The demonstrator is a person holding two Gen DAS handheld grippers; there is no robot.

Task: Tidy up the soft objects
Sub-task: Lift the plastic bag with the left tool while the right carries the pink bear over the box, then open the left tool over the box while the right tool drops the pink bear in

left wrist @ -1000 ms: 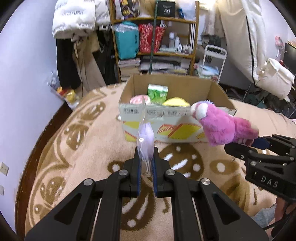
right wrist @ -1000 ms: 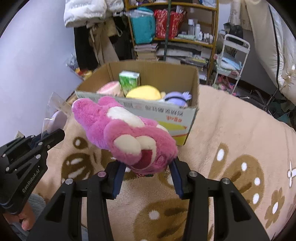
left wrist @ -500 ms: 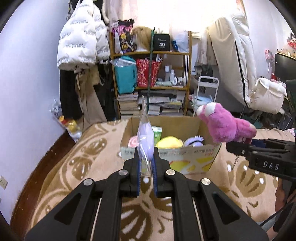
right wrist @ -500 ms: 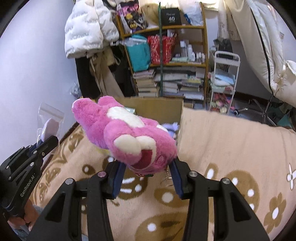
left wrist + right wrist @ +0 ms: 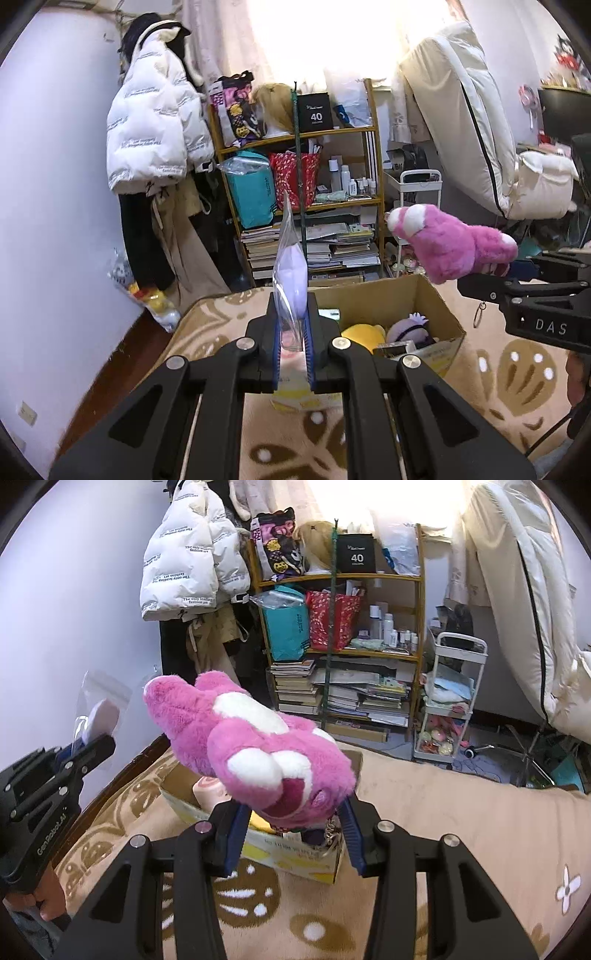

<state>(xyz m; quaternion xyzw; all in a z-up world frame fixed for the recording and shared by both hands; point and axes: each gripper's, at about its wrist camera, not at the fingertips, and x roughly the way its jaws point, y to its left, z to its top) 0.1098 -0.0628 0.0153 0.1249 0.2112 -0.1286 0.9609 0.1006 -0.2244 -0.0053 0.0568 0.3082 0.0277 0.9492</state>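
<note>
My left gripper (image 5: 292, 343) is shut on a clear plastic bag with a pale purple soft pad inside (image 5: 291, 273), held upright above the near end of the cardboard box (image 5: 439, 306). The bag also shows in the right wrist view (image 5: 99, 716). My right gripper (image 5: 293, 821) is shut on a pink plush bear (image 5: 255, 753), held in the air over the box (image 5: 295, 853). The bear shows in the left wrist view (image 5: 447, 243) at the right. A yellow plush (image 5: 364, 336) and a purple plush (image 5: 410, 326) lie in the box.
The box stands on a beige bed cover with brown flower prints (image 5: 461, 830). Beyond it are a cluttered wooden shelf (image 5: 310, 206), a white puffer jacket (image 5: 151, 144) on the wall, a small white cart (image 5: 448, 701) and a leaning mattress (image 5: 465, 129).
Both grippers have risen and moved forward over the box, each still holding its object. The box now lies lower in both views and the room behind fills more of the frame.
</note>
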